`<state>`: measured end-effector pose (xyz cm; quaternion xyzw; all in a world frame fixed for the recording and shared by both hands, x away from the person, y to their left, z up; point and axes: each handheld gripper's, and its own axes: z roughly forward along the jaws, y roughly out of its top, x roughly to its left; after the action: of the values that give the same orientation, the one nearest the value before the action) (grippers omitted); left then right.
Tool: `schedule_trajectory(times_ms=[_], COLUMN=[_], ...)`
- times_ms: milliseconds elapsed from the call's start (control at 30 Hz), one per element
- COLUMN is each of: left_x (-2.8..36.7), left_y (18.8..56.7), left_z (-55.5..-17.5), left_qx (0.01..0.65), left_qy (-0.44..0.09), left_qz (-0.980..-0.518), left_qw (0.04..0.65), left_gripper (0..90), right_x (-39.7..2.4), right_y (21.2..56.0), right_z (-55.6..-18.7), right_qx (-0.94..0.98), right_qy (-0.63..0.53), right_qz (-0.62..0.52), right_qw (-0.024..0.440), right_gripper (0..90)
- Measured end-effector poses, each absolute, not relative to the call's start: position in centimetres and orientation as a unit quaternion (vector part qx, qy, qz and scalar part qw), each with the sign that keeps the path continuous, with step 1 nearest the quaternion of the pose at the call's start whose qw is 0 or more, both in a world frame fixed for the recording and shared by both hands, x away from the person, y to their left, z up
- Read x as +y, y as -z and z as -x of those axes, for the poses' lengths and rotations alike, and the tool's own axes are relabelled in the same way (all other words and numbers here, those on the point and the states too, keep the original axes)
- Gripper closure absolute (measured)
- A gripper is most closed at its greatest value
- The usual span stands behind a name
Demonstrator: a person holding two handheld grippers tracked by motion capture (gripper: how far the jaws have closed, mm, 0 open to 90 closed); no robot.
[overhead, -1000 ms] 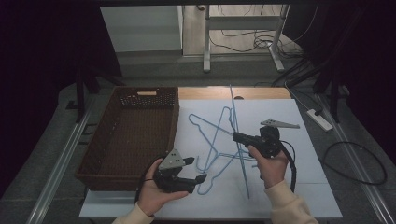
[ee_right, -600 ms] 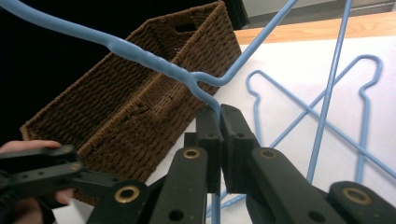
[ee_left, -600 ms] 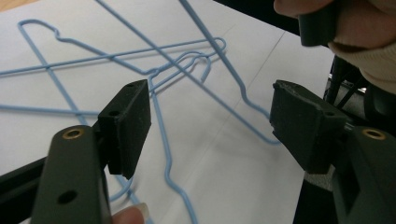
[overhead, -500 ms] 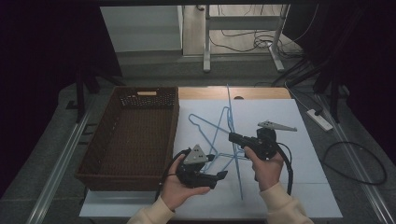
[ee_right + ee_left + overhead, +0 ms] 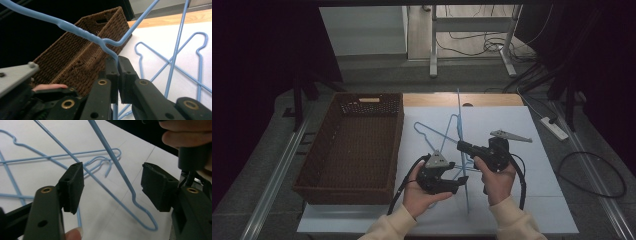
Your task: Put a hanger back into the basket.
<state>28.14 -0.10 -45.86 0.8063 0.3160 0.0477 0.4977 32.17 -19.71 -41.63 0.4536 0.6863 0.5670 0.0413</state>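
Crowding the hanger (image 5: 460, 131): wicker basket (image 5: 352, 145), leftward.

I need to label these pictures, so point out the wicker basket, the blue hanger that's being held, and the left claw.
wicker basket (image 5: 398, 134), high view, on its right wall.
held blue hanger (image 5: 75, 28), right gripper view, on the wire above the shut jaws.
left claw (image 5: 112, 182), left gripper view, midway between its fingertips.

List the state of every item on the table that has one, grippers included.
Right gripper: shut on the lifted blue hanger.
Left gripper: open, fingers just been closing either side of the hanger's wire, not pressing.
Other blue hangers: lying flat, overlapping.
Wicker basket: upright, empty.
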Motion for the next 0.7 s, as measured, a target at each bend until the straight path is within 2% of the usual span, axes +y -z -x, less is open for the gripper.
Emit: schedule_trajectory(times_ms=[100, 267, 400, 700], left_x=[-0.6, -0.9, -0.8, 0.9], left_y=[46.1, 46.2, 46.0, 45.3], left_z=[-28.6, -29.1, -29.2, -29.5], left_qx=[0.319, 0.323, 0.324, 0.359], left_qy=[-0.033, -0.006, 0.013, 0.021], left_qz=[-0.804, -0.803, -0.804, -0.796], left_qw=[0.500, 0.501, 0.499, 0.487], left_gripper=[43.3, 59.4, 78.4, 86.6], right_x=[-19.8, -20.0, -20.1, -20.8], right_y=[41.6, 41.4, 41.4, 41.1], right_z=[-32.1, -32.0, -32.1, -32.1], right_qx=[0.680, 0.672, 0.670, 0.666], right_qy=[-0.574, -0.582, -0.584, -0.596], right_qz=[-0.455, -0.456, -0.457, -0.446], right_qw=[0.039, 0.036, 0.038, 0.044], right_gripper=[87.6, 87.6, 87.4, 83.1])
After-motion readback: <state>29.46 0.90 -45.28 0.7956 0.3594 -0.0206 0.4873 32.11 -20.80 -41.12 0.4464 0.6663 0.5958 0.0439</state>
